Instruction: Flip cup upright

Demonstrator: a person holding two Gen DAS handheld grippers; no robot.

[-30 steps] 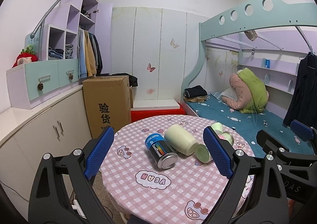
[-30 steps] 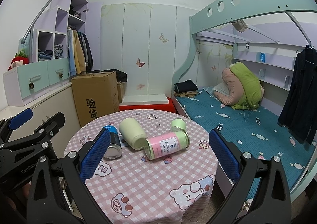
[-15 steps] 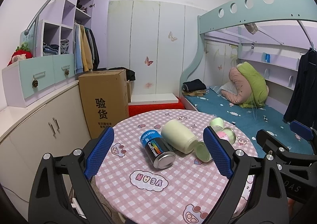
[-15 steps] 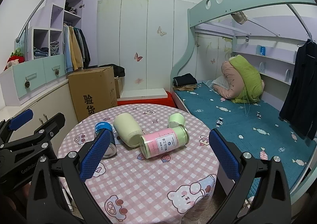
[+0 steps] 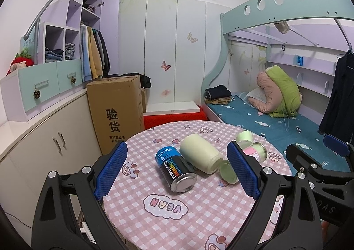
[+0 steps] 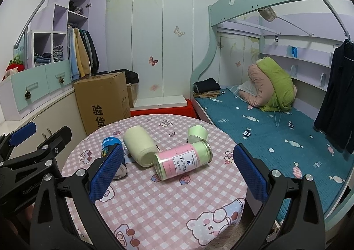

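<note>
A pale green cup (image 5: 202, 155) lies on its side in the middle of the round table, also in the right wrist view (image 6: 140, 144). A blue-black can (image 5: 176, 169) lies left of it, seen also in the right wrist view (image 6: 111, 150). A pink-labelled jar (image 6: 183, 160) lies right of it, partly hidden in the left wrist view (image 5: 254, 153). A small green cup (image 6: 197, 133) stands mouth down behind the jar. My left gripper (image 5: 177, 172) is open above the can. My right gripper (image 6: 179, 171) is open around the jar's near end, above the table.
The table has a pink checked cloth (image 6: 154, 201). A cardboard box (image 5: 116, 112) and white cabinets (image 5: 44, 139) stand at the left. A bunk bed with a teal mattress (image 6: 265, 121) runs along the right.
Both grippers have moved forward toward the lying cups. The objects on the table have not moved. Both grippers stay open.
</note>
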